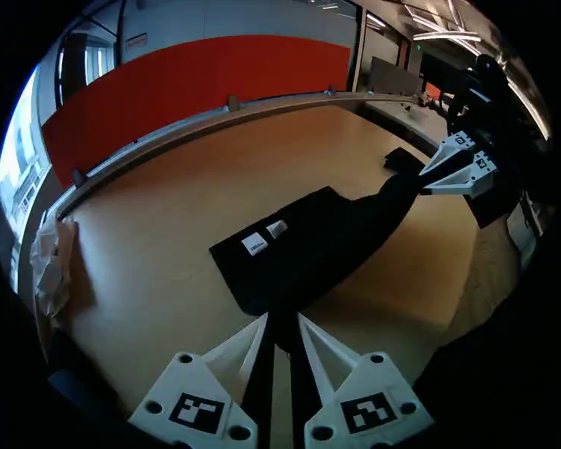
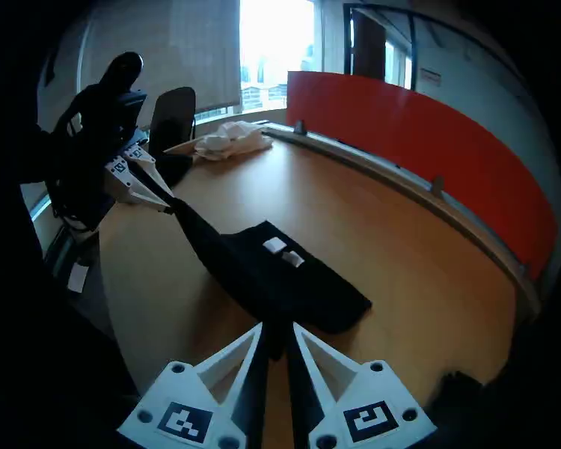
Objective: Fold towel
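Towel [image 1: 333, 232], black: stretched above table [image 1: 168, 224] between left gripper [image 1: 280, 333] and right gripper [image 2: 279, 340], each clenched on an end.

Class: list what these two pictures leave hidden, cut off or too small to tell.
- Left gripper view: the end of the towel inside the left gripper, hidden between its fingers.
- Right gripper view: the other end, hidden inside the right gripper.
- Both views: the towel's two tags, too small to read.
- Right gripper view: the white heap at the far end of the table, too blurred to identify.
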